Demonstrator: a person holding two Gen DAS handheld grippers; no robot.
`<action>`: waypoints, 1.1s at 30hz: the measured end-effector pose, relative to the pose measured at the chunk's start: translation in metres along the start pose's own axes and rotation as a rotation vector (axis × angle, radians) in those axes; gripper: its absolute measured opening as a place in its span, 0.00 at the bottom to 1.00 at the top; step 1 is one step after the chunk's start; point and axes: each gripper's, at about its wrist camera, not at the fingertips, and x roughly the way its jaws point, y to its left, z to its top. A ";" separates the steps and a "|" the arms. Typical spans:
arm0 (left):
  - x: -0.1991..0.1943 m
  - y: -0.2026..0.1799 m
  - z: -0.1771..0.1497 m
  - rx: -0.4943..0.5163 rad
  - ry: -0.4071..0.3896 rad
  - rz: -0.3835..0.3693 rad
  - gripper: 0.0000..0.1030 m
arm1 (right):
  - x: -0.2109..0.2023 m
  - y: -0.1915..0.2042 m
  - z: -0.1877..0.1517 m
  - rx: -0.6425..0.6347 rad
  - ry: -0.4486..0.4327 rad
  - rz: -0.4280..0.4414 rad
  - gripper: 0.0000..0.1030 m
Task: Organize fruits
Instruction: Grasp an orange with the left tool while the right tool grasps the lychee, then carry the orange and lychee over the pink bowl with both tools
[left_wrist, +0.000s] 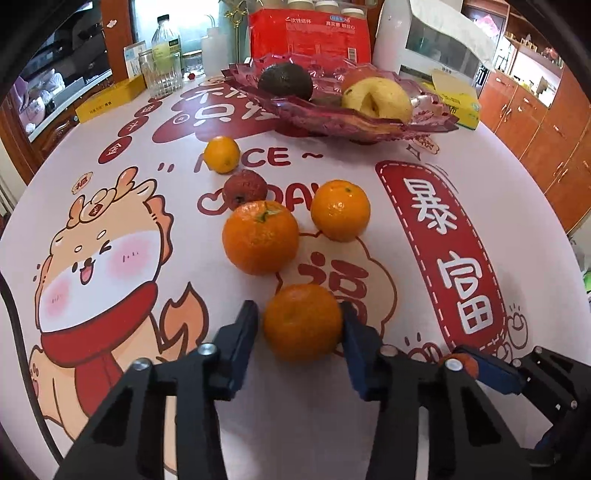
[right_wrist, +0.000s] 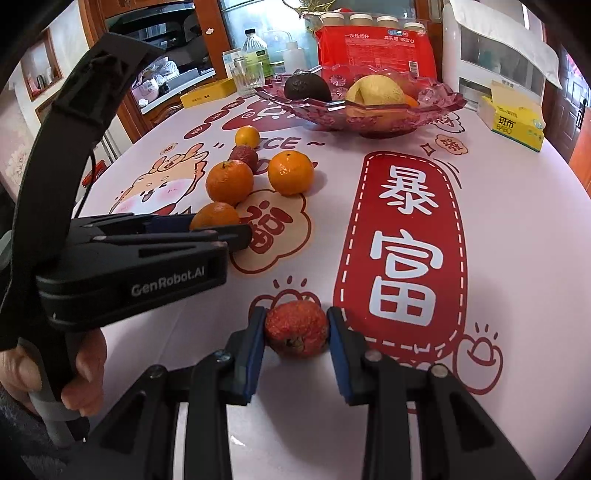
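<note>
The left gripper (left_wrist: 301, 321) brackets a mandarin (left_wrist: 302, 323) on the table (left_wrist: 369, 406), pads at its sides, though whether they grip it I cannot tell. The right gripper (right_wrist: 296, 326) likewise flanks a rough red lychee (right_wrist: 296, 328). Both fruits are light and soft-skinned (bruisable), best held across the middle. The pink bowl (right_wrist: 424, 107) sits far off.

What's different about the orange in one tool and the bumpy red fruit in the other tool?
The orange is bright orange with fairly smooth skin; the red fruit is dark red and rough. The orange looks bigger and fills the left tool more than the red fruit fills the right tool. The orange lies near the other oranges; the red fruit sits apart from them. Both are round, rest on the tablecloth, and sit between blue pads.
</note>
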 end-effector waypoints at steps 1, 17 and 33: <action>0.000 0.001 0.000 -0.005 0.000 -0.003 0.36 | 0.000 0.000 0.000 -0.001 0.000 -0.001 0.32; -0.034 0.007 -0.005 -0.008 -0.026 0.020 0.35 | -0.006 0.001 -0.001 0.004 -0.011 0.001 0.31; -0.125 -0.011 0.050 0.090 -0.125 -0.033 0.35 | -0.094 0.010 0.062 -0.015 -0.167 0.002 0.31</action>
